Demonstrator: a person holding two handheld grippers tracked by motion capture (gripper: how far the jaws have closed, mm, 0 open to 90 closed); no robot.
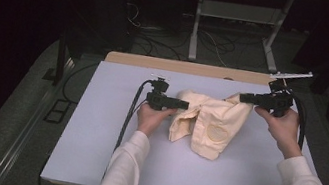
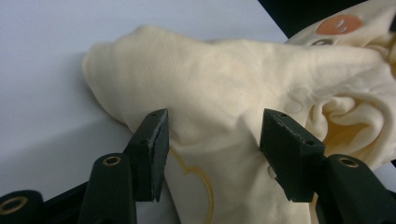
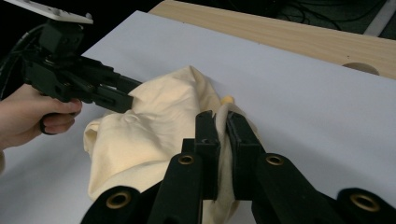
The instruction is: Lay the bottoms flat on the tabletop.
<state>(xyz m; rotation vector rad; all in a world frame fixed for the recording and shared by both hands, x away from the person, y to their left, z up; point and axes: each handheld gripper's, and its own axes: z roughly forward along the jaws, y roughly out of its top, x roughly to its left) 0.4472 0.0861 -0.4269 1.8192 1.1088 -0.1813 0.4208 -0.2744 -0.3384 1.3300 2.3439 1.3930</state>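
Observation:
A cream-yellow small garment (image 1: 210, 123) lies crumpled in the middle of the white table top (image 1: 104, 138), with a round outline printed on it. My left gripper (image 1: 185, 105) points at its left side. In the left gripper view its jaws stand open (image 2: 214, 119) with the garment (image 2: 224, 79) bulging between them, the pads apart from the cloth. My right gripper (image 1: 243, 98) holds the garment's upper right edge slightly lifted. In the right gripper view it is shut (image 3: 222, 119) on a fold of the garment (image 3: 154, 116), and the left gripper (image 3: 128, 95) reaches in from the left.
A strip of bare wood (image 1: 182, 67) runs along the table's far edge, with a round hole (image 3: 359, 67) in it. Beyond it stand a metal frame (image 1: 195, 32) and loose cables on a dark floor. White surface stretches in front of the garment and to its left.

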